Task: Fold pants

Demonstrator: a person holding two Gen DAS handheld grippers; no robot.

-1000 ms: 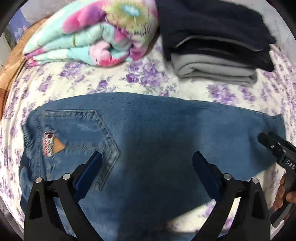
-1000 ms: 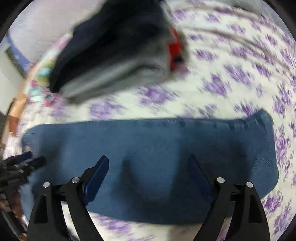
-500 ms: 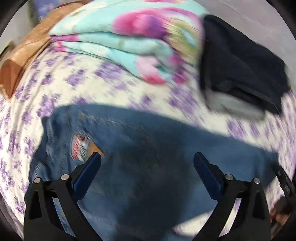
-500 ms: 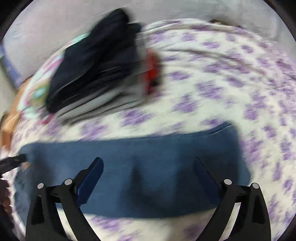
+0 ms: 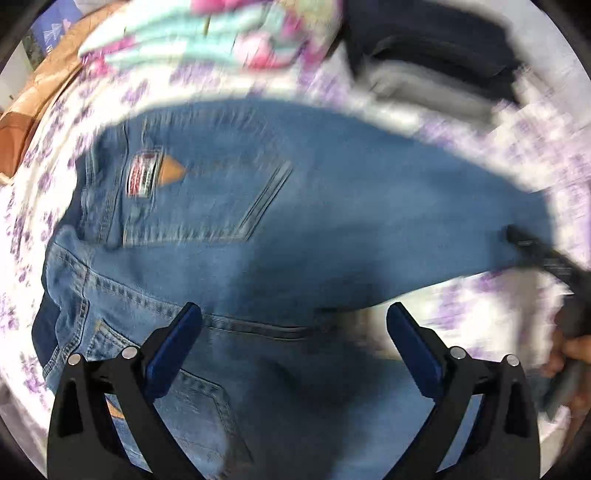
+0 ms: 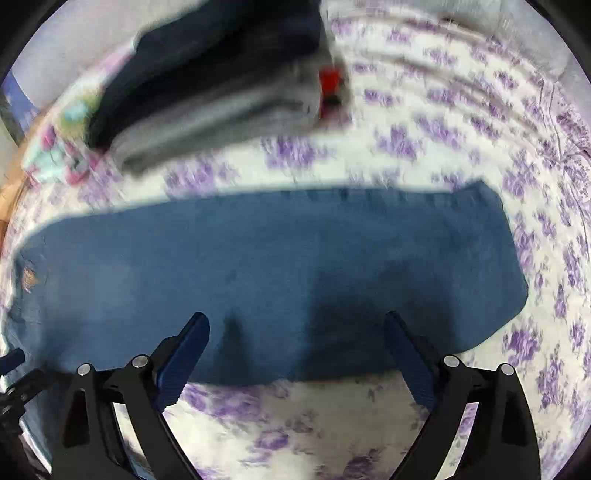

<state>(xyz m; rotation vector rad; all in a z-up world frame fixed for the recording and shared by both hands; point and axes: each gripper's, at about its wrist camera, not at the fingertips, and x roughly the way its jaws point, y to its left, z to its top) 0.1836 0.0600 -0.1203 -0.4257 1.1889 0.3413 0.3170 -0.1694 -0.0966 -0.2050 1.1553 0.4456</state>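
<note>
Jeans (image 5: 332,221) lie flat on the bed (image 6: 424,140), both my tongs (image 5: 293,332) (image 6: 295,343) gaping and empty, so next I'd grab waistband and hem.

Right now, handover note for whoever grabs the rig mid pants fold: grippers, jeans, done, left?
Left hand-held gripper: open, empty, over the waist end of the jeans, near the back pocket with the label patch.
Right hand-held gripper: open, empty, over the leg section near the jeans' near edge.
Jeans lie flat along the floral bedsheet, apparently folded lengthwise, one leg on the other; hem toward the right.
Folded stack of dark and grey clothes and a colourful blanket sit behind.
Left: the crosswise fold, hem toward waist, probably.
</note>
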